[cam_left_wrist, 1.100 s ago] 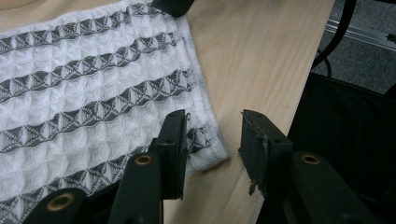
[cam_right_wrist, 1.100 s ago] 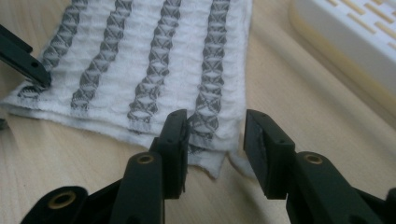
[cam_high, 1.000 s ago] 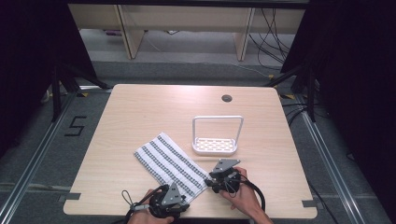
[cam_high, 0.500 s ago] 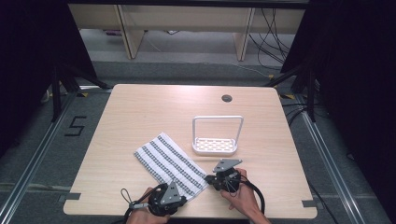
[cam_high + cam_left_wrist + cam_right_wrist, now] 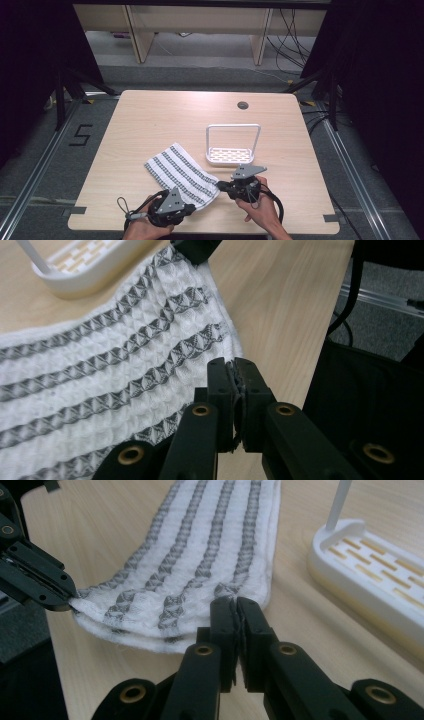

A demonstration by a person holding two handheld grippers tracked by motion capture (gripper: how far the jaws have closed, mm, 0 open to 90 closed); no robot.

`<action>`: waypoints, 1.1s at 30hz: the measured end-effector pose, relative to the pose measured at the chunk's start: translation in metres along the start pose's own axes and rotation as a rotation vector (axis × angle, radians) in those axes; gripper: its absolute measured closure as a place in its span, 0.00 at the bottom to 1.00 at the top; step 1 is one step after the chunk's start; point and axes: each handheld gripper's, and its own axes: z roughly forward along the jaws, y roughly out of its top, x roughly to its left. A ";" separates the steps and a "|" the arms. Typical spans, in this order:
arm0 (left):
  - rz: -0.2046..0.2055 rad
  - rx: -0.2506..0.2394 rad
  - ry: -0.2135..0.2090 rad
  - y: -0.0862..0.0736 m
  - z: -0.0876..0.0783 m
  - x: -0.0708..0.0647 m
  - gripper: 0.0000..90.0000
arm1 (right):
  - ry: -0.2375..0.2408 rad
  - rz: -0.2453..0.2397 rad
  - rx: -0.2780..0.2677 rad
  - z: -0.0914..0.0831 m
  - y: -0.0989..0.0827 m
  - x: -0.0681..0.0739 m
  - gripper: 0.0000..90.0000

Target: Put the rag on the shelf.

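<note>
Towel [image 5: 181, 174], striped grey and white, lay folded on the wooden surface [image 5: 150, 120] near its front edge, beside a white rack [image 5: 232, 146]. High view: left gripper [image 5: 192, 210] at the towel's near corner, right gripper [image 5: 220, 186] at its other near corner.

Left gripper view: fingers [image 5: 220, 382] pressed together, apparently nipping the towel's [image 5: 100, 375] edge, the contact being partly hidden.

Right gripper view: fingers [image 5: 223, 617] pressed together on the towel's [image 5: 200, 565] near hem; rack [image 5: 370, 570] alongside.

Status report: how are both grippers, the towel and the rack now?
Left gripper and right gripper shut on near corners of striped towel. White rack apart, beyond towel. Nothing in the way.
</note>
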 end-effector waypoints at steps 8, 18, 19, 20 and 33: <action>0.051 -0.078 0.014 0.034 -0.042 0.010 0.96 | 0.022 -0.001 -0.111 -0.024 0.040 0.010 0.97; 0.064 -0.129 0.008 0.077 -0.090 0.029 0.96 | 0.034 -0.029 -0.182 -0.052 0.089 0.018 0.97; 0.062 -0.131 0.008 0.079 -0.091 0.030 0.96 | 0.024 -0.014 -0.177 -0.057 0.094 0.021 0.97; 0.062 -0.138 0.008 0.081 -0.093 0.032 0.96 | 0.033 -0.033 -0.191 -0.057 0.097 0.021 0.97; 0.117 -0.208 0.001 0.127 -0.121 0.033 0.96 | 0.002 -0.089 -0.246 -0.103 0.130 0.031 0.97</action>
